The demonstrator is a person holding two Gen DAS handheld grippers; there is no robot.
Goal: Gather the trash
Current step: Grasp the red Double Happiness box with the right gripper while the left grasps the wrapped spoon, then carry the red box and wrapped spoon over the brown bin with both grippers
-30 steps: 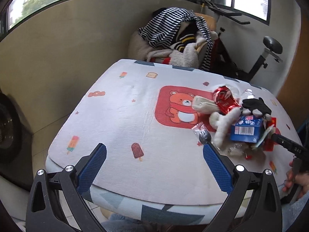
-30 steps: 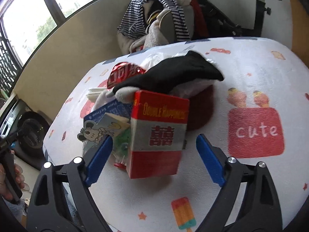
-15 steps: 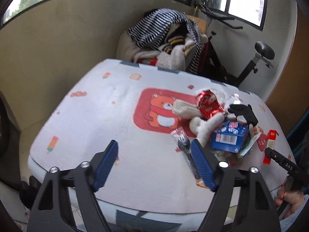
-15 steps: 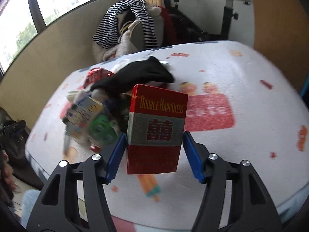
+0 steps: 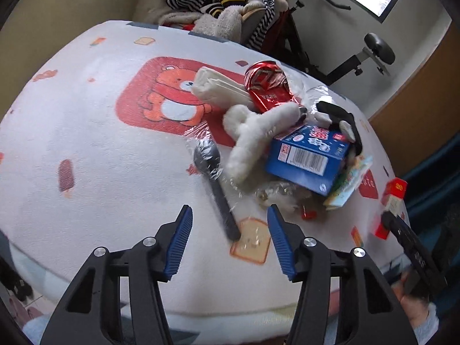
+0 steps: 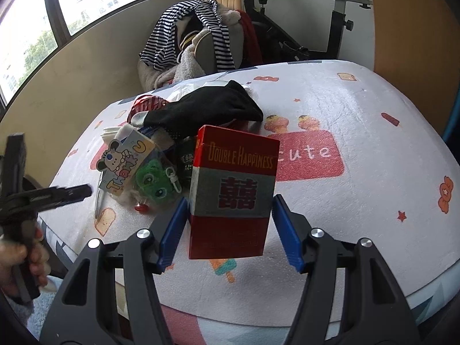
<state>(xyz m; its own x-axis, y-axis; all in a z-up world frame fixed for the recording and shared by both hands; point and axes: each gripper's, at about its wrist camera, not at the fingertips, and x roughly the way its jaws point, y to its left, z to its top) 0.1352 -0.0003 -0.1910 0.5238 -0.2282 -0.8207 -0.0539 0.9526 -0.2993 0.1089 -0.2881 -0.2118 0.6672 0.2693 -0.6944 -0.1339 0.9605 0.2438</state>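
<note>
In the left wrist view my left gripper [image 5: 230, 241] is open just above the tablecloth, its blue pads either side of the handle end of a black plastic spoon [image 5: 211, 164] in clear wrap, without touching it. Behind the spoon lies a pile: a blue carton [image 5: 307, 155], a crushed red can [image 5: 267, 86], a white fluffy piece [image 5: 244, 138] and a black glove [image 5: 339, 115]. My right gripper [image 6: 230, 230] is shut on a red "Double Happiness" cigarette pack [image 6: 233, 192], held upright near the table's front edge. The pack [image 5: 394, 198] also shows at the right of the left view.
A mouse card [image 6: 126, 161], a green frog keychain [image 6: 152, 178] and folded white napkins [image 5: 212, 86] belong to the pile. A chair heaped with striped clothes [image 6: 198, 34] and an exercise bike [image 6: 342, 5] stand beyond the table [image 6: 373, 201]. A hand [image 6: 17, 258] holds the left gripper.
My right gripper has shut on the cigarette pack and drawn it back from the pile. My left gripper has narrowed and dropped in over the spoon's handle.
</note>
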